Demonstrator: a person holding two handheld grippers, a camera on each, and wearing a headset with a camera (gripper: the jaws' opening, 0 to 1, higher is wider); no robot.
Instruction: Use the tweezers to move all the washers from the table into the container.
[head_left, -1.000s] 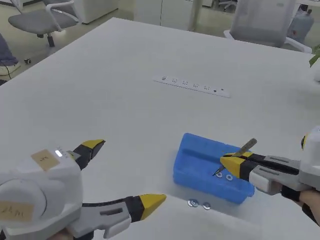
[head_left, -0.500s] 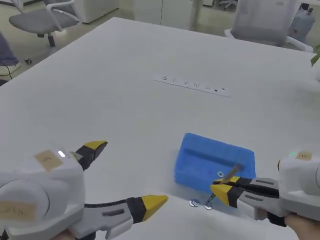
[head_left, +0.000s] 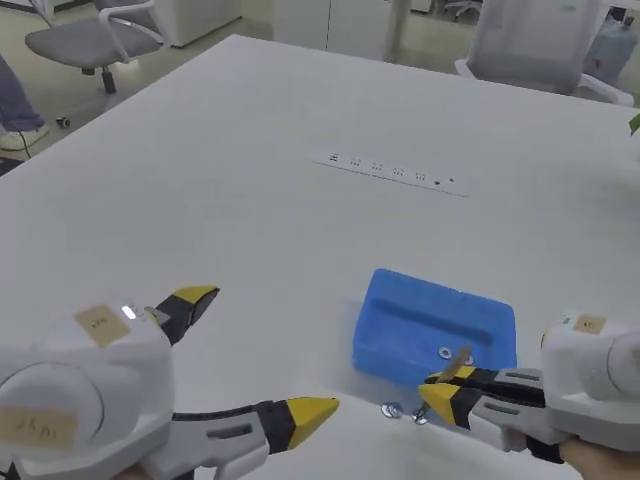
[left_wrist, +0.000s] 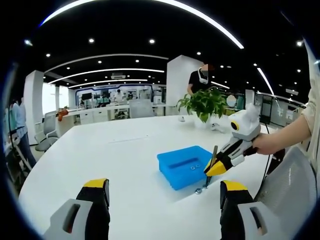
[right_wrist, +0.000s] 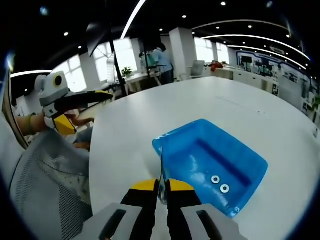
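On the tabletop (head_left: 250, 200) just beside the blue container (head_left: 435, 315), two washers (head_left: 390, 409) lie at the tip of the tweezers (head_left: 458, 361) clamped in my right hand-held gripper (head_left: 435, 395), the left hand-held gripper (head_left: 260, 350) wide open and empty, and I fear a slanted tip flicks one away.

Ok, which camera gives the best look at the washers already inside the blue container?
The right gripper view: both washers lie plainly on the floor of the blue container, side by side. The head view shows one close by the tweezers; the left gripper view shows them as tiny specks.
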